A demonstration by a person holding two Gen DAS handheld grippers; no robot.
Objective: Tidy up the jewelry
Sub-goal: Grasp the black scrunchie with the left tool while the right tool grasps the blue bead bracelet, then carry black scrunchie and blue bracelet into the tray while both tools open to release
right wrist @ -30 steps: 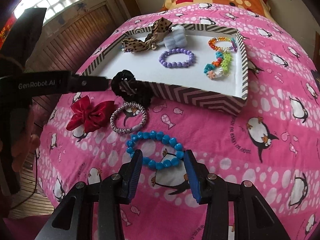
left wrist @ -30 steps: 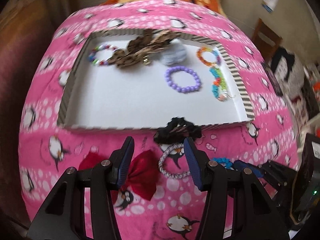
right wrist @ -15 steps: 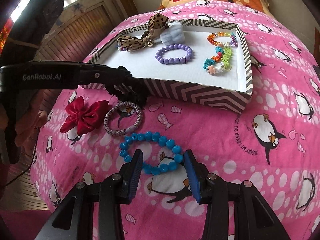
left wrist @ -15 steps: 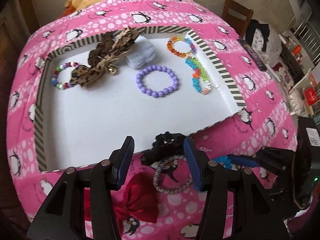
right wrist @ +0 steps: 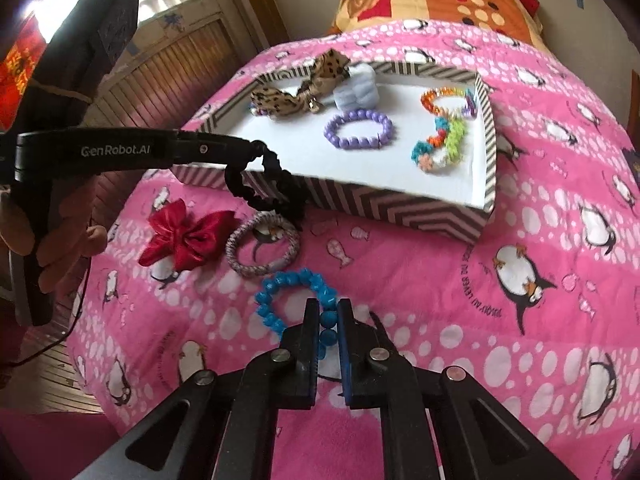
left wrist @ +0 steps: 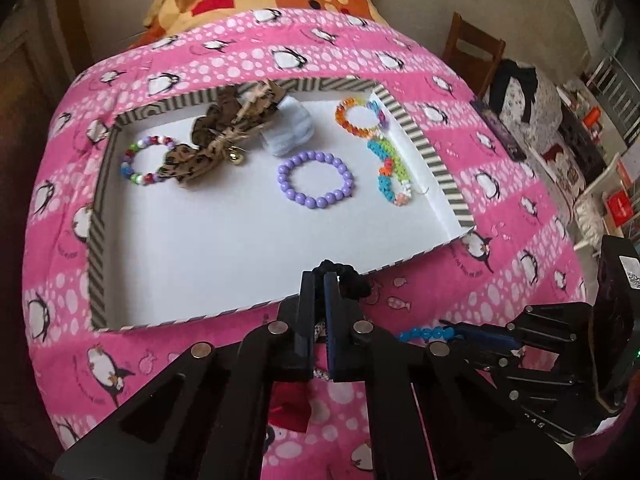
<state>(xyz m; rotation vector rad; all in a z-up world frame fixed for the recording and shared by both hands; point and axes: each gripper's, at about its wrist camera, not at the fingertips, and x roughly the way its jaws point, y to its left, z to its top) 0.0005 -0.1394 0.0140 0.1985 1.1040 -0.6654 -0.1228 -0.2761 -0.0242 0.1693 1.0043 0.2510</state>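
My left gripper [left wrist: 319, 280] is shut on a black scrunchie [left wrist: 352, 280] and holds it at the near rim of the striped tray [left wrist: 96, 240]; in the right wrist view the scrunchie [right wrist: 260, 192] hangs from it in front of the tray [right wrist: 384, 204]. My right gripper [right wrist: 329, 312] is shut on a blue bead bracelet [right wrist: 288, 292] lying on the pink bedspread. A red bow [right wrist: 188, 240] and a grey braided bracelet [right wrist: 260, 250] lie on the bedspread near the tray.
The tray holds a purple bead bracelet [left wrist: 316, 180], a leopard bow [left wrist: 224, 136], a pale blue scrunchie [left wrist: 288, 132], a multicolour bead bracelet [left wrist: 140, 160], an orange bracelet [left wrist: 356, 116] and a crocheted band [left wrist: 392, 172]. A chair [left wrist: 476, 48] stands beyond the bed.
Both grippers have shut: the left on the black scrunchie, which is now lifted to the tray rim, the right on the blue bead bracelet.
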